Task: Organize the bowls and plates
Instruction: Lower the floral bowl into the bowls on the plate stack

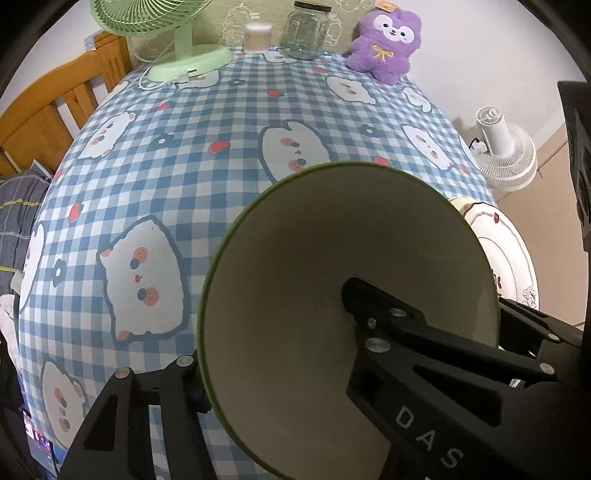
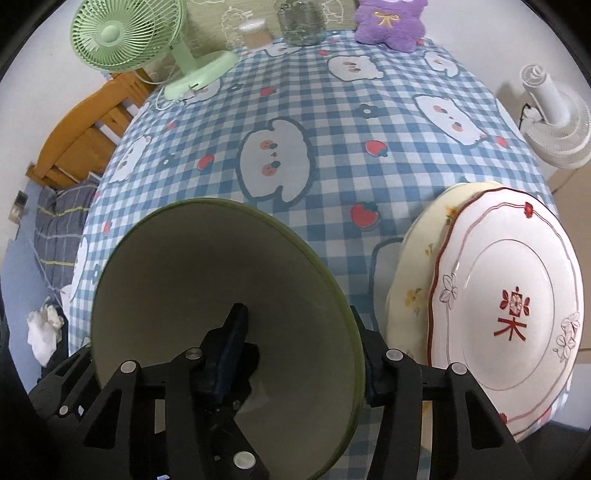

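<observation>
A green-rimmed bowl (image 1: 295,258) with a cream inside fills the near part of both views, over the checked tablecloth (image 1: 177,155). My left gripper (image 1: 273,332) straddles the bowl's left wall, one finger outside and one inside; the jaws stand open, wider than the wall. My right gripper (image 2: 301,343) straddles the right wall of the bowl (image 2: 207,266) the same way, blue-padded finger inside, also open. Right of the bowl lies a white plate with red patterns (image 2: 517,266) on a cream flowered plate (image 2: 417,258). The white plate (image 1: 513,258) also peeks past the bowl in the left wrist view.
At the table's far edge stand a green desk fan (image 2: 122,33), a glass jar (image 1: 304,31), a small round container (image 1: 258,37) and a purple plush toy (image 1: 384,40). A white floor fan (image 2: 557,110) is right of the table, a wooden bed frame (image 1: 55,107) left.
</observation>
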The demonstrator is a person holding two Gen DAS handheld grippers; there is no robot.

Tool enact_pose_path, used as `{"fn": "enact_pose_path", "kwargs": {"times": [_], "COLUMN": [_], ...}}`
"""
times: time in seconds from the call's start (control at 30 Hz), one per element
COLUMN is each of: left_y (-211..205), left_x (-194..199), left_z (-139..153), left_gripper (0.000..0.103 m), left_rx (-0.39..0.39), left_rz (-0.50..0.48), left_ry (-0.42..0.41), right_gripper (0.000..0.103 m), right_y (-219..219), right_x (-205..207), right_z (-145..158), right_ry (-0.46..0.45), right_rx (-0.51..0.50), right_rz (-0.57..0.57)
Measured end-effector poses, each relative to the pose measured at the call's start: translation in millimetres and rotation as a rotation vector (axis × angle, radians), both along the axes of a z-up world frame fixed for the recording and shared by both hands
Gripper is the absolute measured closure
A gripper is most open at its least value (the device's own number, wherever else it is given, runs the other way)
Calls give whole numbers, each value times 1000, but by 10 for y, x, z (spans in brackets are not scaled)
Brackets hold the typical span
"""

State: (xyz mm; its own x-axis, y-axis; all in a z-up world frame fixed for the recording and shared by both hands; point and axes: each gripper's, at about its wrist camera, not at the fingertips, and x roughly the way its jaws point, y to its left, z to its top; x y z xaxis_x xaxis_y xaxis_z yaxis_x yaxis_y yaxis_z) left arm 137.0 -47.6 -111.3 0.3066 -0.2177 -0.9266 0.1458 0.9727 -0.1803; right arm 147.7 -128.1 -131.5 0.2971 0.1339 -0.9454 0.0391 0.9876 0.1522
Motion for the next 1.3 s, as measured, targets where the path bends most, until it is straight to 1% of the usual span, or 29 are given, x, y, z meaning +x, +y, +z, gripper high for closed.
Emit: {"fn": "enact_pose_path", "kwargs": {"times": [0.13, 0.43, 0.7, 0.87, 1.3], "left_y": [6, 27, 51, 53, 25], "left_x": [-28, -13, -19, -34, -70], "left_z": [11, 16, 41, 142, 549], "left_gripper": [44, 46, 46, 46, 46], "left_rx": [8, -6, -10, -14, -36], "left_rz": [6, -40, -33, -33, -42], "left_ry": [-22, -20, -9, -25, -85], "right_gripper": [49, 49, 49, 49, 49], "right_y": [-17, 11, 24, 55, 30], "right_x": [-11, -30, -53, -63, -118], "right_z": [-3, 20, 46, 160, 625], "right_ry": [-14, -11, 0, -16, -80], "right_rx": [-10, -26, -28, -32, -51], "right_rz": [-24, -68, -67, -73, -86]}}
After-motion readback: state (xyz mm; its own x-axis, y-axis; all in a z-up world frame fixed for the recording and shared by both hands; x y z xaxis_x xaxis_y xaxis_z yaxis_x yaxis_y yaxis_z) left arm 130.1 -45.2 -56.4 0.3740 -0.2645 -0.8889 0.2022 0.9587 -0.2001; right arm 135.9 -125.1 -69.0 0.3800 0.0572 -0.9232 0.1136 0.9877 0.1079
